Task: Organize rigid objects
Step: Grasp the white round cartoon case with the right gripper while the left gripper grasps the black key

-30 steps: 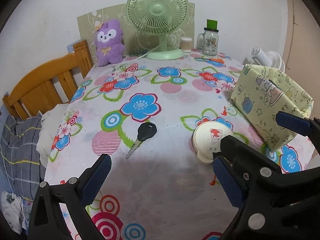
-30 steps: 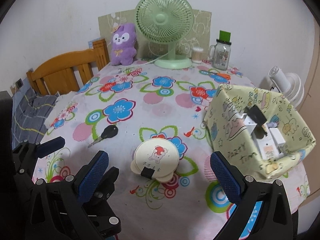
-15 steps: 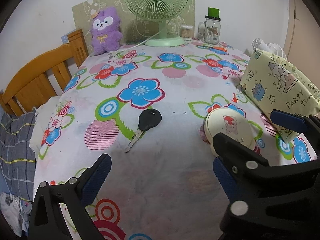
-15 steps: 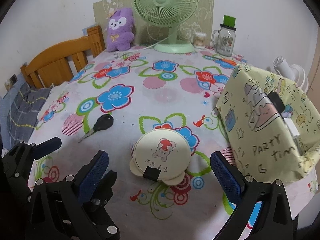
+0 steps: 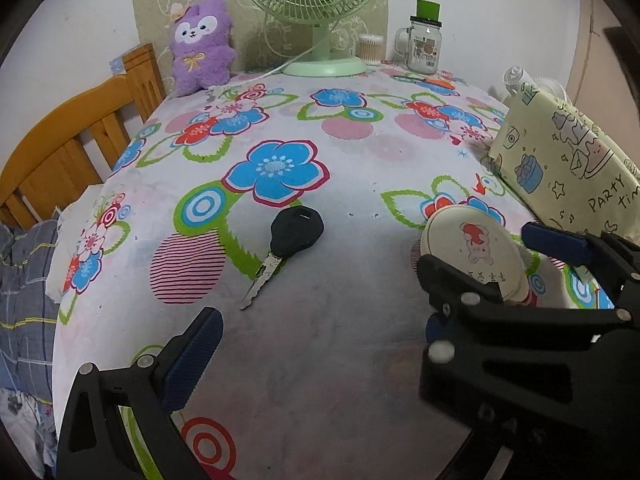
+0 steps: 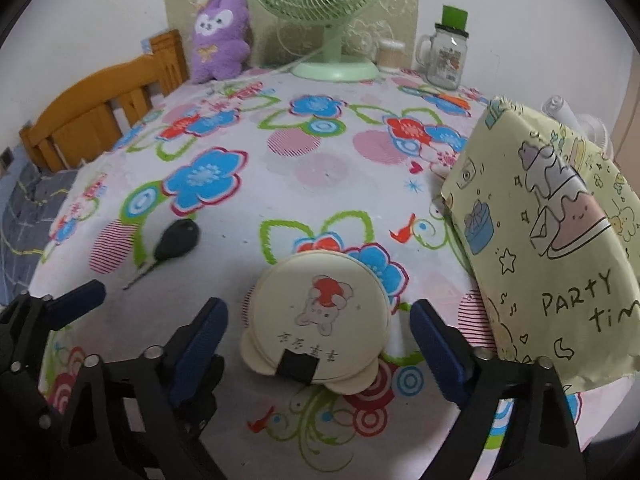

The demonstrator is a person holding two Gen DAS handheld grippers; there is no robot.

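Observation:
A black-headed key [image 5: 290,240] lies flat on the flowered tablecloth, a little ahead of my open, empty left gripper [image 5: 316,340]; it also shows in the right wrist view [image 6: 172,242]. A round cream compact with a bear picture [image 6: 320,320] lies flat between the open fingers of my right gripper [image 6: 316,332], close to the pads but apart from them. The compact shows at the right in the left wrist view [image 5: 476,256], partly behind the right gripper's body. A yellow "Party time" fabric box [image 6: 548,232] stands just right of the compact.
At the table's back stand a green fan [image 5: 320,20], a purple plush [image 5: 200,44], a cotton swab jar [image 5: 370,48] and a glass mug with a green lid [image 5: 424,40]. A wooden chair back [image 5: 80,128] and bedding [image 5: 24,280] are at the left.
Both grippers have moved forward and lower toward the table. The right gripper now straddles the compact; the key is nearer the left gripper. Nothing has been taken hold of.

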